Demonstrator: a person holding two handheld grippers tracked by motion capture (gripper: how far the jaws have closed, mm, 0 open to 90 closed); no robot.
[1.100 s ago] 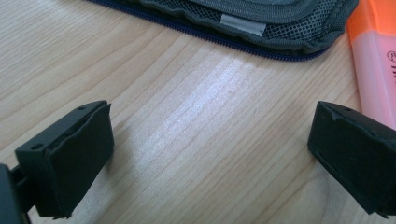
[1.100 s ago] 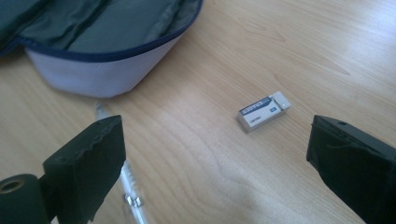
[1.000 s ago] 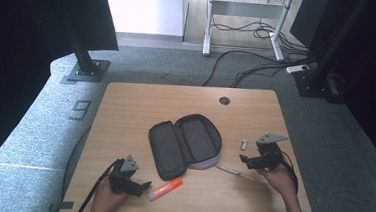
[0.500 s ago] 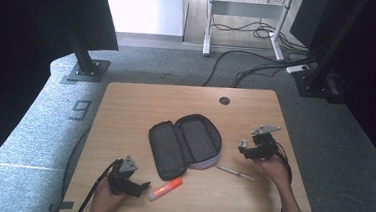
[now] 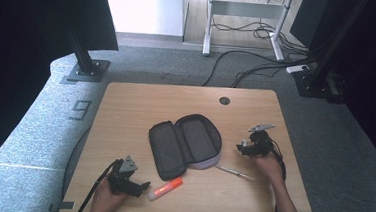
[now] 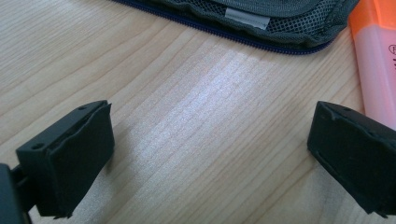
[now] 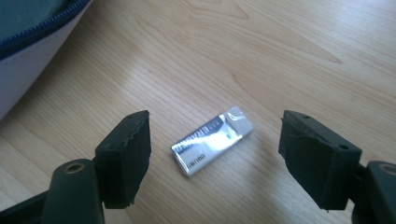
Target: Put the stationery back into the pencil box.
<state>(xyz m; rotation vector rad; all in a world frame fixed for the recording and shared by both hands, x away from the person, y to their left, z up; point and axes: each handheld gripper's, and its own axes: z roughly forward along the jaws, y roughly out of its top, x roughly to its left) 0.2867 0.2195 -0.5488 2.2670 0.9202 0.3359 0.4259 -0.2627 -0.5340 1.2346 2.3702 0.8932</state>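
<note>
A dark grey pencil case (image 5: 186, 143) lies unzipped and spread open at the table's middle. A small silver-wrapped eraser (image 7: 212, 138) lies flat on the wood. My right gripper (image 7: 215, 158) is open, one jaw on each side of the eraser and neither touching it. In the high view that right gripper (image 5: 243, 148) sits just right of the case. My left gripper (image 5: 138, 187) is open near the front left, with bare wood between the jaws of this left gripper (image 6: 210, 154). An orange highlighter (image 5: 165, 188) lies just to its right. The same highlighter (image 6: 376, 70) and the case's edge (image 6: 261, 21) lie ahead.
A thin silver pen (image 5: 235, 172) lies in front of the case, near my right hand. The wooden table (image 5: 141, 102) has a round cable hole (image 5: 225, 100) at the back. Cables and stand feet are on the carpet beyond.
My right gripper has moved left and away from the front edge, and now straddles the small eraser. The left gripper has stayed where it was.
</note>
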